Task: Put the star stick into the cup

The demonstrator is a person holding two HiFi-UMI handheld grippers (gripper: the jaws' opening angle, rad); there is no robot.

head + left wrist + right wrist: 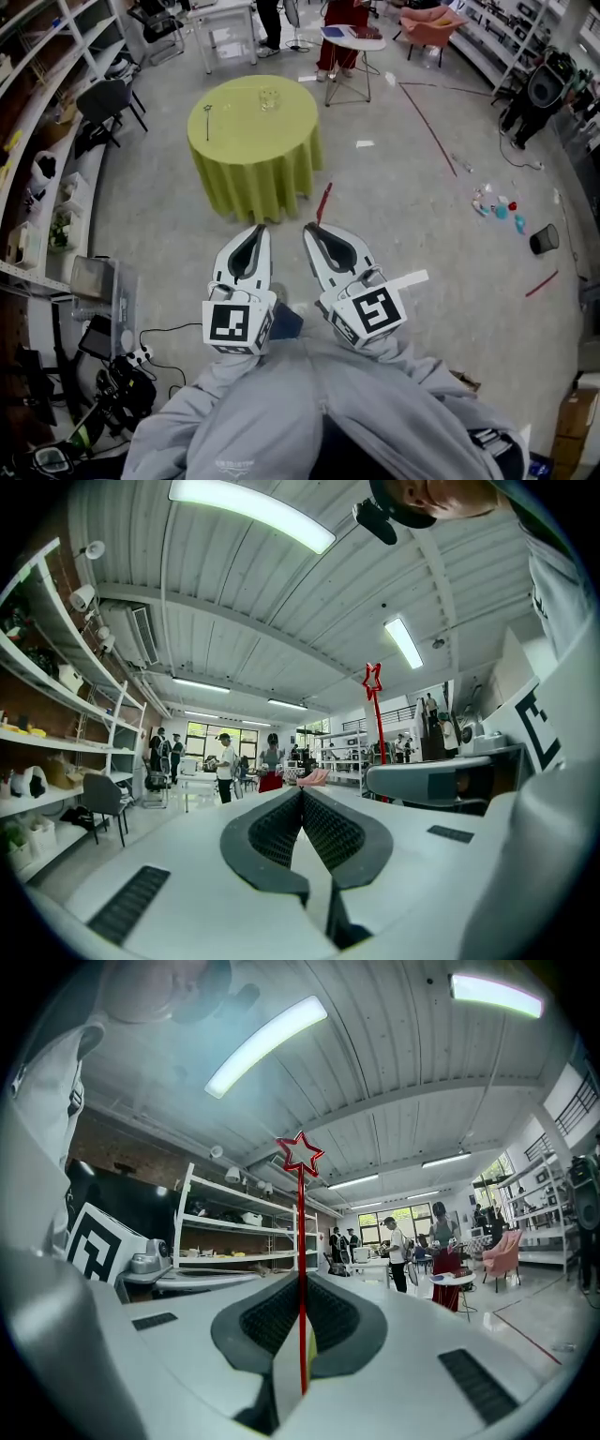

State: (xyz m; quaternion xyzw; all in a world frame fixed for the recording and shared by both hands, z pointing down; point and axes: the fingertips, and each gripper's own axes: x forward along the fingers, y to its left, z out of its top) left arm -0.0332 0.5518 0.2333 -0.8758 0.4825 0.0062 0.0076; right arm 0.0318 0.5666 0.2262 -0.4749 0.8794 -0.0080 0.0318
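My right gripper (pixel 313 229) is shut on a thin red star stick (pixel 323 202). In the right gripper view the stick (pixel 301 1241) rises from between the pads (pixel 273 1313) of the right gripper (pixel 300 1283) to a red outlined star on top. My left gripper (pixel 257 230) is beside it, shut on nothing, and its jaws (pixel 302 795) meet. The stick (pixel 375 705) also shows at the right of the left gripper view. A clear glass cup (pixel 268 98) stands on a round table with a yellow-green cloth (pixel 258 141), well ahead of both grippers. A dark stick (pixel 207 123) lies on the table's left part.
Shelving (pixel 37 141) and a black chair (pixel 105 103) run along the left. Beyond the round table are a small white side table (pixel 353 39), a pink armchair (pixel 429 23) and standing people. Small items (pixel 497 206) and a black bin (pixel 544 241) sit on the floor at right.
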